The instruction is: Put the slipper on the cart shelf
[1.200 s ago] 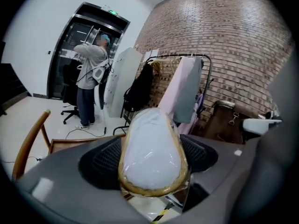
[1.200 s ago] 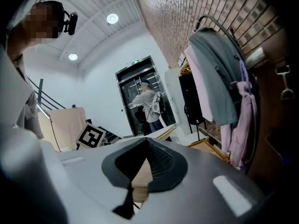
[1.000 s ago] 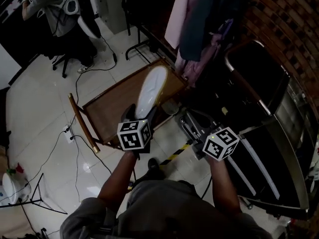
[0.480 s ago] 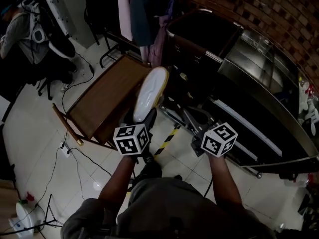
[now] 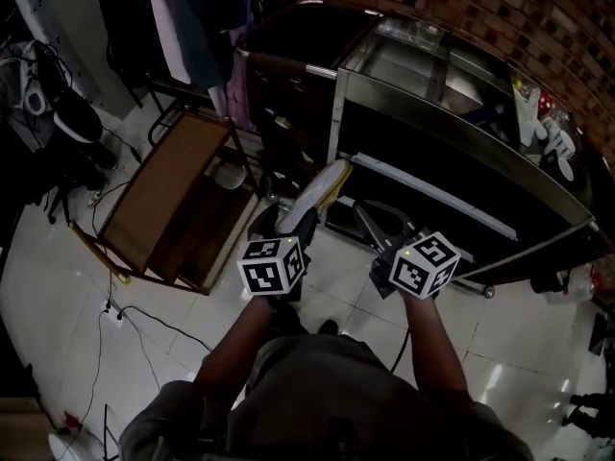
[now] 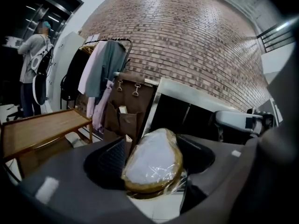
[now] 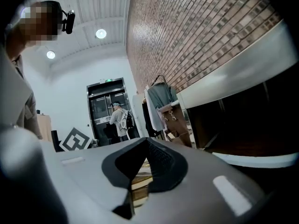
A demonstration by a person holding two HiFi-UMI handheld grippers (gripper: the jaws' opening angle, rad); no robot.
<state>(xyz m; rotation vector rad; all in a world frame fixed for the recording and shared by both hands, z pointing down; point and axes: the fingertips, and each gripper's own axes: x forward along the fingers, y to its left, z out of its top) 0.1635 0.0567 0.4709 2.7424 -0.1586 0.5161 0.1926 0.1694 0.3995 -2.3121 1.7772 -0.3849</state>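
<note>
A pale slipper [image 5: 315, 198] wrapped in clear plastic sticks out forward from my left gripper [image 5: 293, 225]. In the left gripper view the slipper [image 6: 152, 162] lies between the two dark jaws, which are closing on it and carry it off the floor. It hangs in front of the dark metal cart [image 5: 434, 106], close to the cart's lower shelf rail [image 5: 432, 197]. My right gripper [image 5: 389, 269] is to the right, near that rail. In the right gripper view the right gripper [image 7: 140, 171] shows its pads together with nothing between them.
A low wooden table [image 5: 159, 185] stands to the left. Behind it is a clothes rack [image 5: 192, 17] with hanging garments and a brown bag [image 6: 128, 101]. Cables [image 5: 125, 315] trail over the white tiled floor. A person [image 6: 32, 69] stands far off at the left.
The view has swung right, from the wooden table to the cart. My left gripper has carried the slipper from above the table to the cart's front. The right gripper stays beside it.
</note>
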